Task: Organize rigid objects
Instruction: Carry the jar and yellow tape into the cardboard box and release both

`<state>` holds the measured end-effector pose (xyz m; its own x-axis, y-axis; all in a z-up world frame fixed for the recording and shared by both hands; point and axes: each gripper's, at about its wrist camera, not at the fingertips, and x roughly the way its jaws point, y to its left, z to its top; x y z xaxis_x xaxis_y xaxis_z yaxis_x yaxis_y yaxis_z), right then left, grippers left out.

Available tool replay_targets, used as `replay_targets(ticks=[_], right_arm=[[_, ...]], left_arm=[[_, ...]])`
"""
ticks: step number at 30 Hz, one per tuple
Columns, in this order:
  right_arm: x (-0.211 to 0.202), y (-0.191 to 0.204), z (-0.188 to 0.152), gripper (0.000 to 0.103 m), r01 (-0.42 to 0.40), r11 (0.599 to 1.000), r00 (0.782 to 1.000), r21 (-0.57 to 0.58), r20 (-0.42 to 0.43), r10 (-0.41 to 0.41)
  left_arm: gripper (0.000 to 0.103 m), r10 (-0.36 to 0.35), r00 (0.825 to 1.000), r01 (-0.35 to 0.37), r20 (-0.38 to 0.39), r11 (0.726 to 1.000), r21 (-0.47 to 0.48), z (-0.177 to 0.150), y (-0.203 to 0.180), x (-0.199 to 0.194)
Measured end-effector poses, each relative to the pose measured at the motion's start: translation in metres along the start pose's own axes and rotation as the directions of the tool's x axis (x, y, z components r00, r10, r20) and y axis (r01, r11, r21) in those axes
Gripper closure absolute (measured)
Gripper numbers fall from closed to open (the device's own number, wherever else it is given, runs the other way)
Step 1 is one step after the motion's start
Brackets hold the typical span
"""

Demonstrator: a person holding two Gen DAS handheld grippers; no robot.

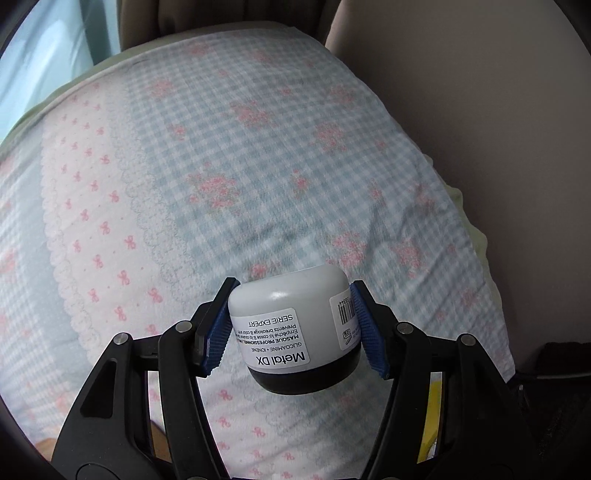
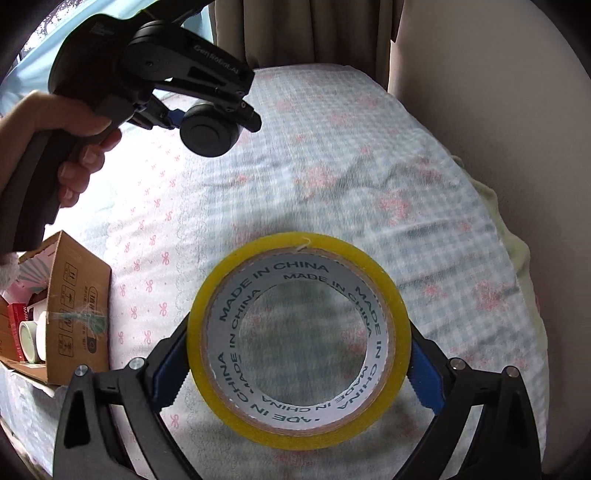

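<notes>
My left gripper (image 1: 293,325) is shut on a grey jar (image 1: 291,321) with a black lid and a "Metal DX" label, held above the bed. The same gripper shows in the right wrist view (image 2: 236,122), in a hand at the upper left, with the jar's black lid (image 2: 205,134) facing the camera. My right gripper (image 2: 299,347) is shut on a yellow tape roll (image 2: 299,341) with "MADE IN CHINA" printed on its core, held upright above the bed.
A bed with a blue gingham and pink bow sheet (image 1: 229,155) fills both views. An open cardboard box (image 2: 70,302) with small items inside stands at the left in the right wrist view. A beige wall (image 2: 509,110) and curtains (image 2: 332,29) lie beyond.
</notes>
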<state>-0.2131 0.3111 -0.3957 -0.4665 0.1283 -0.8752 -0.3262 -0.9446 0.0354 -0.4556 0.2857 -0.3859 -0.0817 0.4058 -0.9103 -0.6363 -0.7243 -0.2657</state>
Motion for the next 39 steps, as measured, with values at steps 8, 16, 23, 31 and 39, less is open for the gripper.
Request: replay_targets(ticks=[8, 16, 23, 31, 39], right_arm=[[-0.064, 0.026, 0.028, 0.005, -0.031, 0.999, 0.999, -0.014, 0.029, 0.032], [-0.107, 0.089, 0.052, 0.005, -0.108, 0.991, 0.994, -0.074, 0.025, 0.110], [-0.121, 0.168, 0.062, 0.005, -0.182, 0.974, 0.983, -0.136, -0.008, 0.183], [-0.117, 0.247, 0.054, 0.005, -0.257, 0.954, 0.966, -0.156, -0.068, 0.249], [-0.090, 0.297, 0.038, 0.005, -0.290, 0.942, 0.950, -0.170, -0.169, 0.263]], left_arm=[[0.046, 0.001, 0.998, 0.007, 0.067, 0.993, -0.120, -0.049, 0.044, -0.103], [0.046, 0.069, 0.993, -0.046, 0.092, 0.972, -0.231, -0.124, 0.121, -0.194], [0.046, 0.132, 0.986, -0.089, 0.102, 0.935, -0.344, -0.194, 0.198, -0.246], [0.046, 0.169, 0.983, -0.124, 0.076, 0.904, -0.410, -0.261, 0.263, -0.269], [0.046, 0.148, 0.988, -0.117, 0.038, 0.893, -0.434, -0.303, 0.294, -0.253]])
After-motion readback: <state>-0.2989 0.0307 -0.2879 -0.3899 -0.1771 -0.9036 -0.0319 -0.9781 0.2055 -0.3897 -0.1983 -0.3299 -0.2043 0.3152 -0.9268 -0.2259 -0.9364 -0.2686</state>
